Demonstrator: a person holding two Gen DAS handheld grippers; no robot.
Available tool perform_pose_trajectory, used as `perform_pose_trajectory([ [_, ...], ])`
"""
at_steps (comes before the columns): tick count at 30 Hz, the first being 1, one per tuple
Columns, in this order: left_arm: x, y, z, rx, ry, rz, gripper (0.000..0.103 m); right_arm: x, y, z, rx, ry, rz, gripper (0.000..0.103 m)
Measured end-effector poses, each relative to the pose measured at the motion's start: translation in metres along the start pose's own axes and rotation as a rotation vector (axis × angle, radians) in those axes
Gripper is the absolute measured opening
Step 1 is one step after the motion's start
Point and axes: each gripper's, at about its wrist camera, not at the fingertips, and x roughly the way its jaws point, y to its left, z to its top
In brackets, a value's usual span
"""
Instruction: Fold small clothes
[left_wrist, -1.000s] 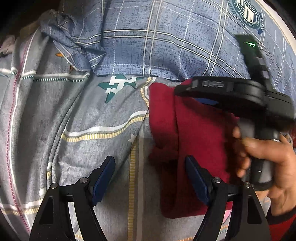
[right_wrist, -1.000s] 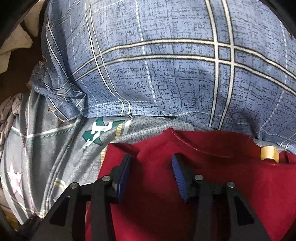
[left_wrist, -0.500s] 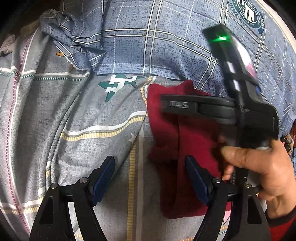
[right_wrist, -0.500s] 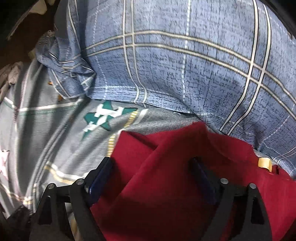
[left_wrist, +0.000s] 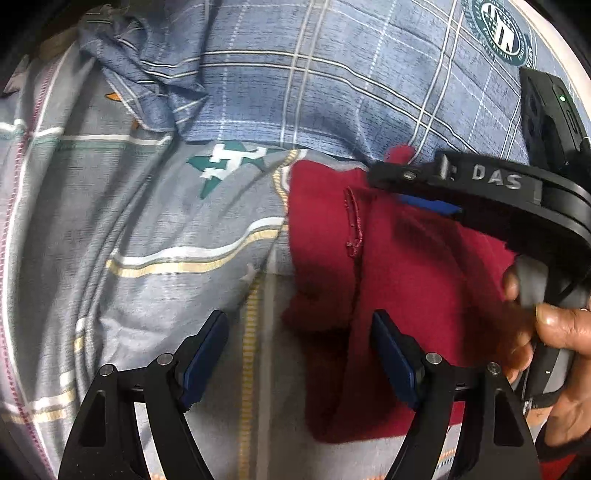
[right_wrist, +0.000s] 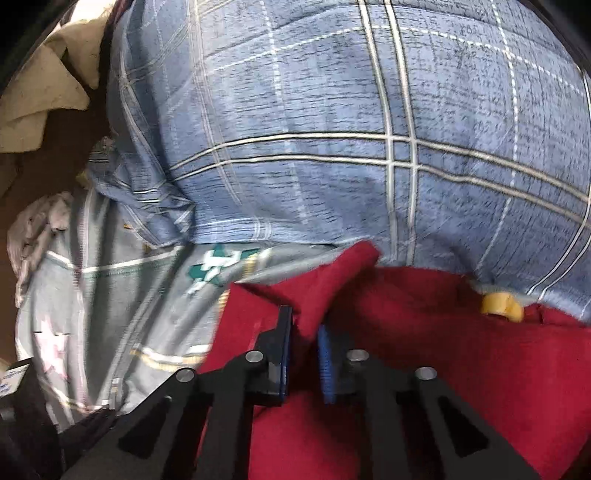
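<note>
On grey patterned bedsheet (left_wrist: 155, 236), below blue plaid pillow (left_wrist: 332, 85), lay red garment (left_wrist: 417, 273). Right gripper (right_wrist: 304, 332) jaws closing, raised fold of garment between pads. Left gripper (left_wrist: 299, 354) spread wide, holding nothing.

One red garment (right_wrist: 424, 369) lies under the claws, one blue plaid pillow (right_wrist: 332, 110) beyond them, one grey patterned sheet (left_wrist: 129, 240) beneath, one small yellow ring (right_wrist: 500, 304) right of the right claw.

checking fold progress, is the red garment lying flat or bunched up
Bunched up. The red garment lies creased on the bedsheet, and one peak of it rises between the closing right tongs.
</note>
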Motion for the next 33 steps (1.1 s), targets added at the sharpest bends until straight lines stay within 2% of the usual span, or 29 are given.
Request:
perform_pose_trajectory([
  [2, -0.004, 0.004, -0.002, -0.012, 0.001, -0.005, 0.078, 0.003, 0.013, 0.0, -0.013, 0.036, 0.055, 0.065],
  [4, -0.006, 0.007, -0.003, -0.018, 0.008, -0.014, 0.078, 0.014, 0.029, 0.0, -0.05, 0.061, 0.026, 0.071],
  [6, -0.004, 0.006, -0.003, -0.01, 0.009, -0.003, 0.079, 0.031, 0.046, 0.002, -0.1, 0.077, -0.044, 0.074],
  [8, 0.0, 0.004, -0.002, -0.007, 0.014, 0.004, 0.08, 0.047, 0.059, 0.006, -0.157, 0.096, -0.091, 0.09],
  [9, 0.002, 0.004, -0.002, -0.006, 0.019, 0.006, 0.08, 0.056, 0.066, 0.007, -0.196, 0.105, -0.114, 0.092],
  [10, 0.003, 0.003, -0.002, -0.006, 0.02, 0.007, 0.08, 0.064, 0.071, 0.007, -0.25, 0.11, -0.161, 0.091],
  [12, 0.006, 0.002, -0.001, -0.004, 0.022, 0.015, 0.081, 0.076, 0.074, 0.002, -0.324, 0.119, -0.255, 0.082],
  [13, 0.007, 0.001, 0.0, -0.001, 0.022, 0.017, 0.081, 0.077, 0.073, -0.001, -0.35, 0.102, -0.285, 0.072],
  [15, 0.008, -0.001, 0.0, 0.007, 0.019, 0.024, 0.081, 0.068, 0.066, -0.003, -0.338, 0.066, -0.262, 0.058],
  [16, 0.008, -0.002, -0.001, 0.011, 0.018, 0.028, 0.081, 0.061, 0.059, -0.001, -0.304, 0.05, -0.247, 0.043],
  [17, 0.008, -0.004, -0.001, 0.016, 0.018, 0.033, 0.081, 0.054, 0.051, 0.001, -0.263, 0.045, -0.218, 0.035],
  [19, 0.01, -0.005, -0.002, 0.02, 0.016, 0.037, 0.081, 0.04, 0.033, 0.005, -0.186, 0.04, -0.15, 0.029],
  [23, 0.01, -0.009, -0.003, 0.036, 0.007, 0.046, 0.081, 0.028, 0.027, 0.003, -0.179, 0.03, -0.127, 0.025],
  [30, 0.024, -0.004, 0.005, -0.003, 0.008, 0.001, 0.082, 0.025, 0.023, 0.001, -0.135, 0.031, -0.092, 0.024],
  [33, 0.027, -0.005, 0.005, 0.008, -0.007, 0.013, 0.083, 0.026, 0.025, 0.004, -0.134, 0.031, -0.093, 0.024],
])
